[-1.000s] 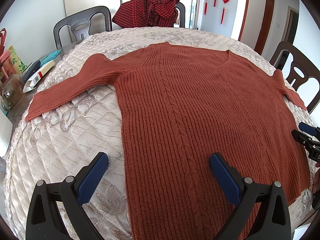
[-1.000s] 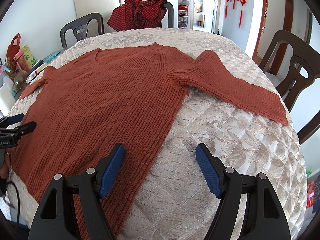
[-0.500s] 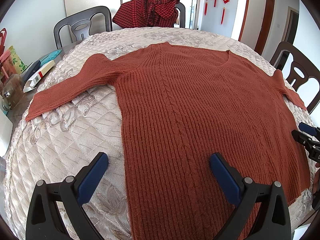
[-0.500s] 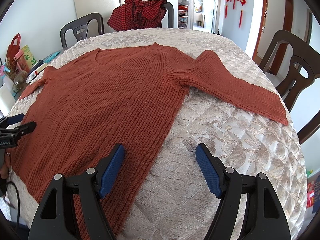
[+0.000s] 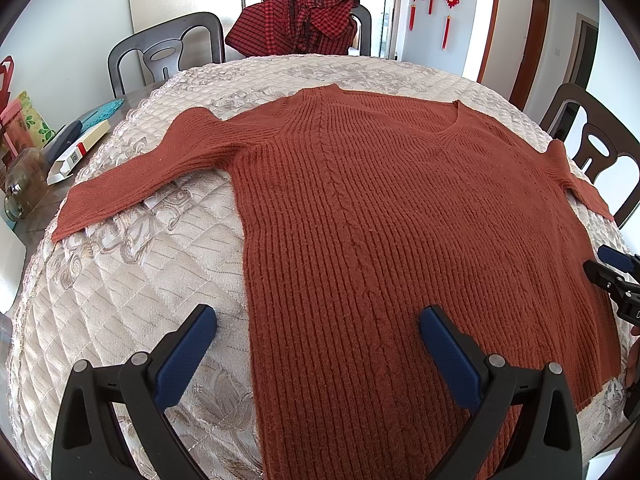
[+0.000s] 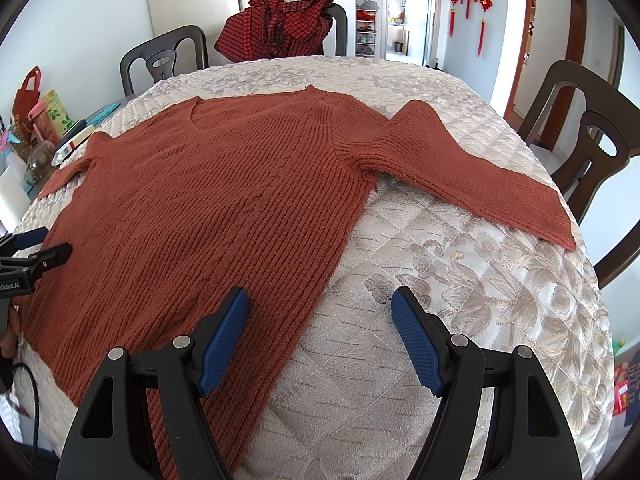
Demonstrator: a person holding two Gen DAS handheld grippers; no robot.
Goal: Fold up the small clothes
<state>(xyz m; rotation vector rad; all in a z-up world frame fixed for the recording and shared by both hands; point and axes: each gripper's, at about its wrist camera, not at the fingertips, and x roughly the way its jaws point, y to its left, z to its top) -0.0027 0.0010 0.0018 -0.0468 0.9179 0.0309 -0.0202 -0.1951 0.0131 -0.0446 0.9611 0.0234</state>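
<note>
A rust-red knitted sweater [image 5: 400, 220] lies flat, both sleeves spread out, on the quilted beige table cover [image 5: 132, 280]; it also shows in the right wrist view [image 6: 224, 208]. My left gripper [image 5: 318, 322] is open and empty, hovering over the sweater's lower left edge near the hem. My right gripper [image 6: 320, 302] is open and empty, hovering over the sweater's lower right side edge. Each gripper shows at the edge of the other's view, the right one [image 5: 616, 276] and the left one [image 6: 28, 256].
A red checked garment [image 5: 296, 20] hangs over a chair at the far side. Dark chairs [image 6: 580, 140] stand around the table. A box, a jar and bags [image 5: 36, 160] sit at the left edge.
</note>
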